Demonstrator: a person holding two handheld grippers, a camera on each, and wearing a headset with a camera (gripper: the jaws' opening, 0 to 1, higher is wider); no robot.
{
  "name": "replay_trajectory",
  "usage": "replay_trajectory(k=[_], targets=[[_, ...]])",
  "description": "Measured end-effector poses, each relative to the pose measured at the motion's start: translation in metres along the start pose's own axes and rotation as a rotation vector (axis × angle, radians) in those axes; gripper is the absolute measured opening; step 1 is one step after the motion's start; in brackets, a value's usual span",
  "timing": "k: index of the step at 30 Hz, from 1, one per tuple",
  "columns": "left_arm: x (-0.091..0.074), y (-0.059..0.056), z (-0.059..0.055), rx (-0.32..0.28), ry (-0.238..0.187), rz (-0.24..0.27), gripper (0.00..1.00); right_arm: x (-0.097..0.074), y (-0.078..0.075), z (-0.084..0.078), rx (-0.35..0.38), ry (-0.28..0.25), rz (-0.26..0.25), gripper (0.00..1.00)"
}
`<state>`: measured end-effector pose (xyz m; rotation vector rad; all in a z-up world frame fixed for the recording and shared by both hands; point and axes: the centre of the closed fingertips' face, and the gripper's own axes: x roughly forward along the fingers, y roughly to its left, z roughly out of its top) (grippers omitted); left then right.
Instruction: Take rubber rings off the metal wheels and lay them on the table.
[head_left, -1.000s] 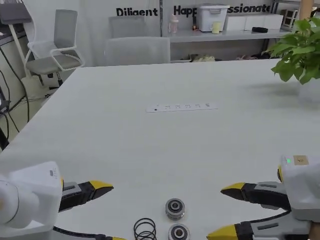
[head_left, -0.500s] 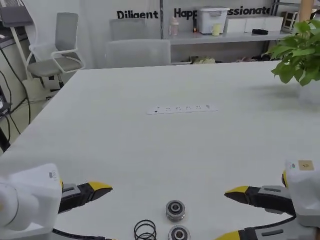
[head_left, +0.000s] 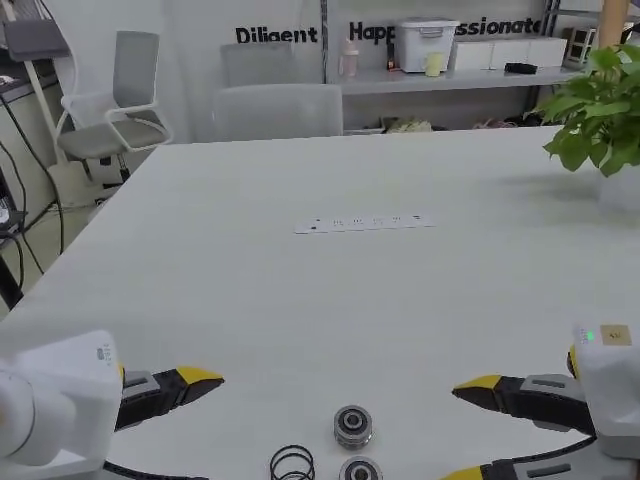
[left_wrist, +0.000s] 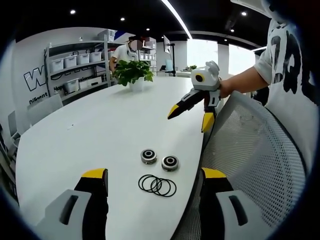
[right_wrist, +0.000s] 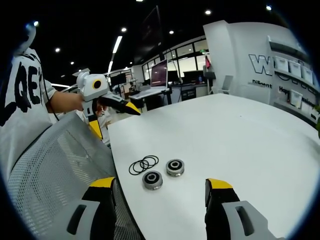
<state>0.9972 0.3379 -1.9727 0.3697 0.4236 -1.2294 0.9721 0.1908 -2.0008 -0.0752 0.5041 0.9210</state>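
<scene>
The right claw (right_wrist: 160, 182) has edged toward the right of the head view since a second ago. It and the left claw (left_wrist: 154, 174) both hang wide open over the desk's (head_left: 300, 300) near edge. At bottom centre, black rubber rings (head_left: 292, 463) lie loose just left of two metal wheels (head_left: 352, 424). Mid-frame lies a power strip (head_left: 365, 222), and a plant (head_left: 600, 95) stands at upper right.

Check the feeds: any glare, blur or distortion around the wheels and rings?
Head view: even light, sharp, no glare; the wheels and rings sit at the bottom edge, one wheel cropped. Left gripper view: fisheye curves the table, rings crisp. Right gripper view: same curve, dark ceiling.
</scene>
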Motion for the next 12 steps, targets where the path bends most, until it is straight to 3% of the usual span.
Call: replay_trajectory(k=[12], targets=[[-0.0004, -0.0012, -0.0003, 0.0, 0.003, -0.001, 0.72, -0.0011, -0.0006, -0.0008, 0.001, 0.001, -0.002, 0.7]])
